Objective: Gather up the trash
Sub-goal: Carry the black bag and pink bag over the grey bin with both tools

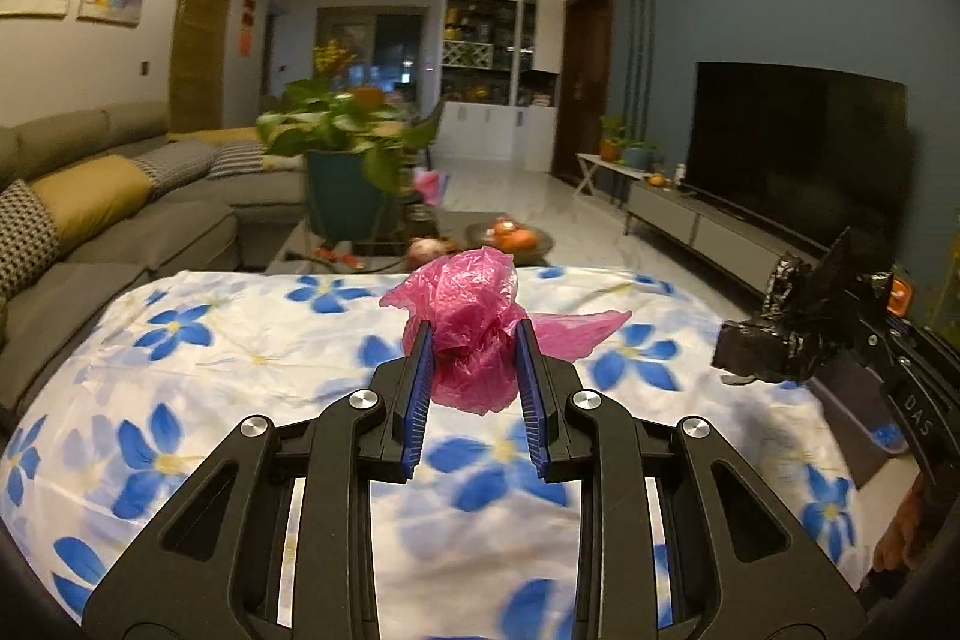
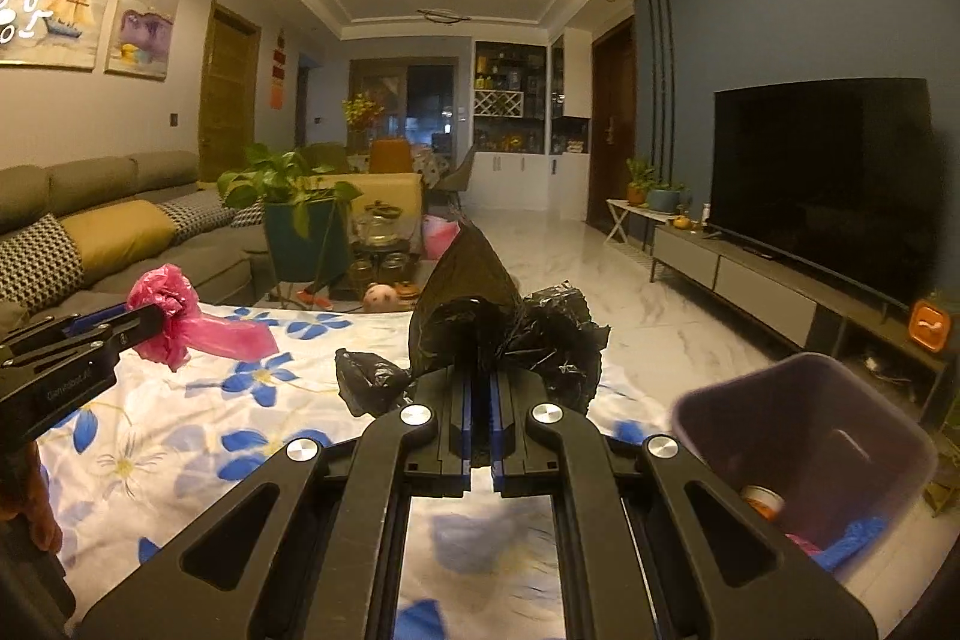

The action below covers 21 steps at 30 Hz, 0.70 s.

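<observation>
Item one: pink plastic bag, crumpled, pinched between the blue pads of my left gripper and held above the flowered cloth, a loose tail trailing right.

Item two: black plastic bag, bunched, clamped in my right gripper, whose jaws are pressed nearly together on the thin film. It hangs clear of the cloth too, at the table's right edge.

Item three: purple bin, on the floor just right of the table, already holding a can and blue scrap (hence, I judge, both bags held aloft: the drop comes next).

Beyond: potted plant far centre, sofa left, television right.
</observation>
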Tool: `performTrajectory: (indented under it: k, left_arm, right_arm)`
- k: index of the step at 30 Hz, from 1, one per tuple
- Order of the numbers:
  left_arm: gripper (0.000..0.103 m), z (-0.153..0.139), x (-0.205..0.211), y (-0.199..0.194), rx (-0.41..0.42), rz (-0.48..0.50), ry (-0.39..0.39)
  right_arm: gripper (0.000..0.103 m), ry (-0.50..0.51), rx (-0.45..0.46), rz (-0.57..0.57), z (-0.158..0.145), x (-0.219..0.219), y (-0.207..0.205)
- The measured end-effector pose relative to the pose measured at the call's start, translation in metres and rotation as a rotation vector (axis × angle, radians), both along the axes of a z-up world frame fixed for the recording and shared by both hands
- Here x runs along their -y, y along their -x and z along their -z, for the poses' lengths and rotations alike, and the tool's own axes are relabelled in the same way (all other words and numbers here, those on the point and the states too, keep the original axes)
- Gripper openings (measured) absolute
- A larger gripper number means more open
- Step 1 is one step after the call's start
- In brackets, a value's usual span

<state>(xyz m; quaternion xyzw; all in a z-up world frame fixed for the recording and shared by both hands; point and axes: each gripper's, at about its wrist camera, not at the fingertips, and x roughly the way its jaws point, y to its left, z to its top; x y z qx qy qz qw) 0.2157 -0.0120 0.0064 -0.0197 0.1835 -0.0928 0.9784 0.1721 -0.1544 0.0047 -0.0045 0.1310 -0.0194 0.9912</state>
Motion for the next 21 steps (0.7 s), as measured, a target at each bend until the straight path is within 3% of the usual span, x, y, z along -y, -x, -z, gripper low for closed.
performTrajectory:
  k: [21]
  left_arm:
    - [0.026, -0.010, 0.196, 0.013, 0.028, 0.371, 0.002]
  right_arm:
    - [0.005, -0.047, 0.041, 0.344, 0.004, 0.150, 0.054]
